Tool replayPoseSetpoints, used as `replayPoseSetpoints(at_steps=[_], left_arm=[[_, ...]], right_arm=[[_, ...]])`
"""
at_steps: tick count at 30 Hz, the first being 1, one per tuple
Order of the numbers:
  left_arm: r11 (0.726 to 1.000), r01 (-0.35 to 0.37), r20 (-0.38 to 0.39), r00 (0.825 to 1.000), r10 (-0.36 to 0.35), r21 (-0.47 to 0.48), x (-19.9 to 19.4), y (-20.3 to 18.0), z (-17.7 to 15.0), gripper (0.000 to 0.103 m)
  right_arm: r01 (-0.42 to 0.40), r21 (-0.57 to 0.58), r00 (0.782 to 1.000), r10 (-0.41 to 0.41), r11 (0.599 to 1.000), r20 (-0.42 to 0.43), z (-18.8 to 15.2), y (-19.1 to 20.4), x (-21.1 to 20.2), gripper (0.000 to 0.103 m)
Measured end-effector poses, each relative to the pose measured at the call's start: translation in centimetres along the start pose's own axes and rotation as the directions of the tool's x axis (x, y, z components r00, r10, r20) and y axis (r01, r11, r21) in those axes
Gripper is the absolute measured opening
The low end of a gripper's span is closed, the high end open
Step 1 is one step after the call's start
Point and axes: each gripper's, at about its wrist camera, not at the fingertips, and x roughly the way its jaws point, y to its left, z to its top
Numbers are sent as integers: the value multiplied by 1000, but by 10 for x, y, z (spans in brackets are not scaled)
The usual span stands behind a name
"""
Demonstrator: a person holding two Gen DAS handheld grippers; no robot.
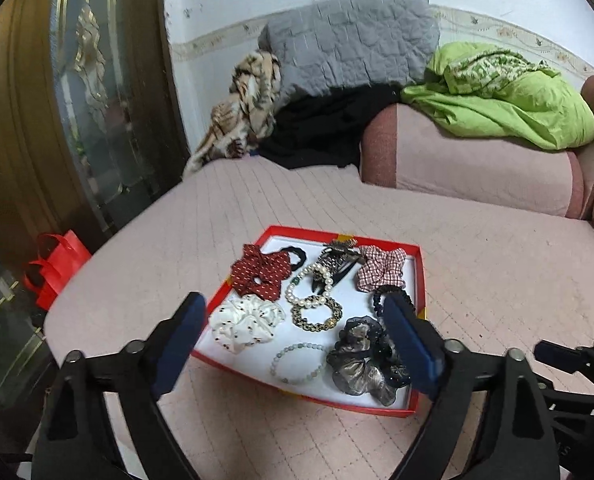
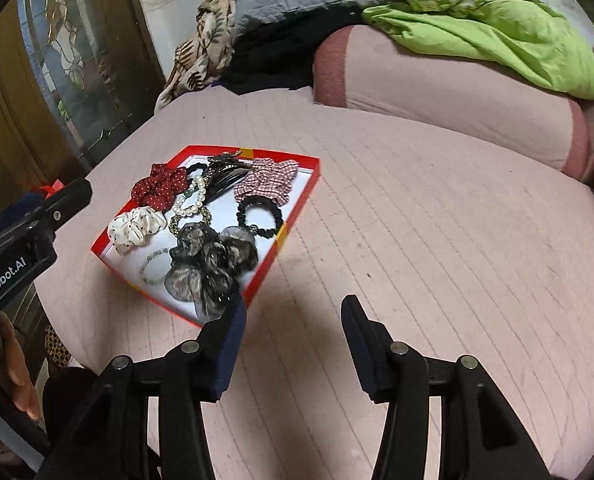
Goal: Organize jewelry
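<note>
A red tray (image 1: 420, 280) with a white floor lies on the pink bed; it also shows in the right wrist view (image 2: 303, 196). It holds a red dotted scrunchie (image 1: 259, 274), a white dotted scrunchie (image 1: 245, 322), a pearl bracelet (image 1: 311, 280), a gold chain bracelet (image 1: 317, 314), a pale green bead bracelet (image 1: 297, 362), a grey organza scrunchie (image 1: 363, 364), a checked scrunchie (image 1: 381, 268), a black beaded band (image 2: 259, 216) and dark hair clips (image 1: 337, 258). My left gripper (image 1: 295, 316) is open and empty, above the tray's near half. My right gripper (image 2: 293, 316) is open and empty, right of the tray's near corner.
A pink bolster (image 1: 477, 160) lies behind the tray, with a green quilt (image 1: 509, 96), a grey pillow (image 1: 349, 40), black cloth (image 1: 321, 128) and a patterned blanket (image 1: 241, 104). A wooden door (image 1: 57, 100) and a red bag (image 1: 55, 268) stand left of the bed.
</note>
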Motion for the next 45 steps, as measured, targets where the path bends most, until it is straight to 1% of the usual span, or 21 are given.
replayPoseSetpoints(at_steps=[2,4,6,8,11,16,20,23,32,38,45], left_arm=[[1000,-19,25,1000,19,-12,-11,0,-3,93],[999,-34,80,996,36,-26,-28,0,-6,95],[999,-20,99,995,22,-25,-40,0,-8,97],[1000,8,111,994,-5,-26,-52,-1,-9,97],[999,29,96,995,-27,-25,-62,-4,-12,97],[996,81,47,996,-79,-33,-70,-8,-22,97],[996,88,12,996,-88,-24,-70,-14,-29,97],[997,78,-20,997,-78,-13,-67,-18,-33,97],[994,106,-87,990,-108,-28,-62,-21,-45,97],[992,126,-122,984,-127,-14,-58,-29,-52,97],[988,153,-157,975,-156,-31,-54,-30,-56,97]], right_arm=[[23,3,1000,-23,1000,8,-8,-2,-9,54],[44,12,999,-45,999,13,-14,-5,-16,55],[72,22,997,-72,997,20,-20,-6,-23,55],[91,30,995,-92,995,26,-25,-8,-29,60],[110,52,993,-112,993,33,-31,-10,-40,63],[129,69,990,-132,989,50,-39,-11,-53,66],[147,70,987,-151,987,46,-47,-12,-59,68],[163,71,985,-166,984,38,-51,-13,-59,68],[196,92,979,-200,976,40,-57,-21,-65,69],[208,83,976,-212,975,49,-59,-20,-66,71],[223,69,973,-226,972,53,-61,-18,-65,72]])
